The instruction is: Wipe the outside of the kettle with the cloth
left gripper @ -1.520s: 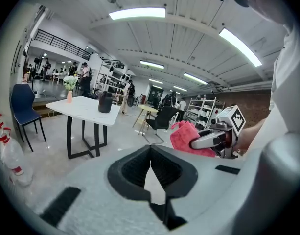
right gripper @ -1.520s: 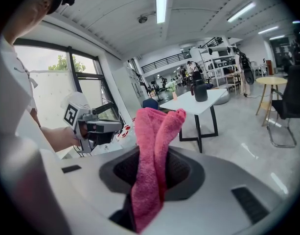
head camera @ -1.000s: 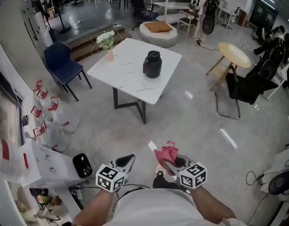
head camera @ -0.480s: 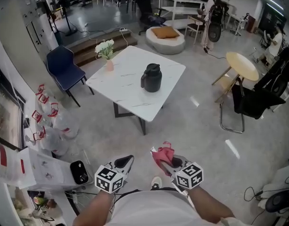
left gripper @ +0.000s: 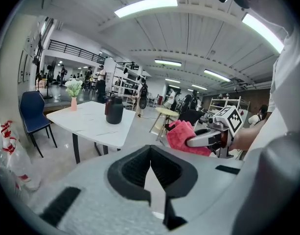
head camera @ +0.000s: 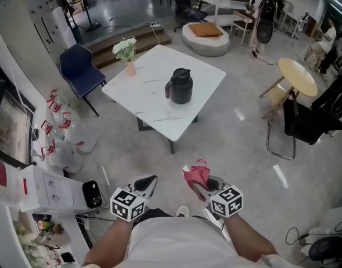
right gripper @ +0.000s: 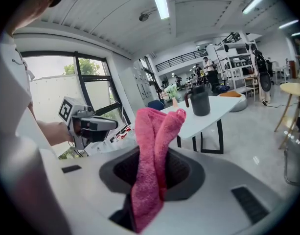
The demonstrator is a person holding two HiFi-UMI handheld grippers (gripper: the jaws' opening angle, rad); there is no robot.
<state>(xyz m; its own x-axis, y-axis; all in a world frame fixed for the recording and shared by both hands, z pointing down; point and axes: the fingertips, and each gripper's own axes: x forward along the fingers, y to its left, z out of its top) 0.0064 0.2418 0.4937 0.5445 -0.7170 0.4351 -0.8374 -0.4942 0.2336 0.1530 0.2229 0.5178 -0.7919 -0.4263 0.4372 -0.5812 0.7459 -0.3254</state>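
Observation:
A black kettle (head camera: pixel 179 86) stands on a white square table (head camera: pixel 154 102) some way ahead of me; the kettle (left gripper: pixel 114 110) also shows in the left gripper view, and in the right gripper view the kettle (right gripper: pixel 200 100) sits far off. My right gripper (head camera: pixel 200 184) is shut on a pink cloth (head camera: pixel 196 173), which stands up folded between its jaws as the cloth (right gripper: pixel 155 156). My left gripper (head camera: pixel 148 183) is shut with nothing in it. Both are held low in front of my body, well short of the table. From the left gripper view, the pink cloth (left gripper: pixel 185 136) shows in the other gripper.
A pink vase of white flowers (head camera: pixel 127 53) stands at the table's far left corner. A blue chair (head camera: pixel 79 68) is left of the table, a round wooden table (head camera: pixel 296 76) and black chair (head camera: pixel 304 121) to the right. Water bottles (head camera: pixel 62 144) and a white appliance (head camera: pixel 59 190) line the left wall.
The table and kettle have drawn nearer and shifted in the head view as I walk toward them. Both grippers stay shut, the cloth still in the right one.

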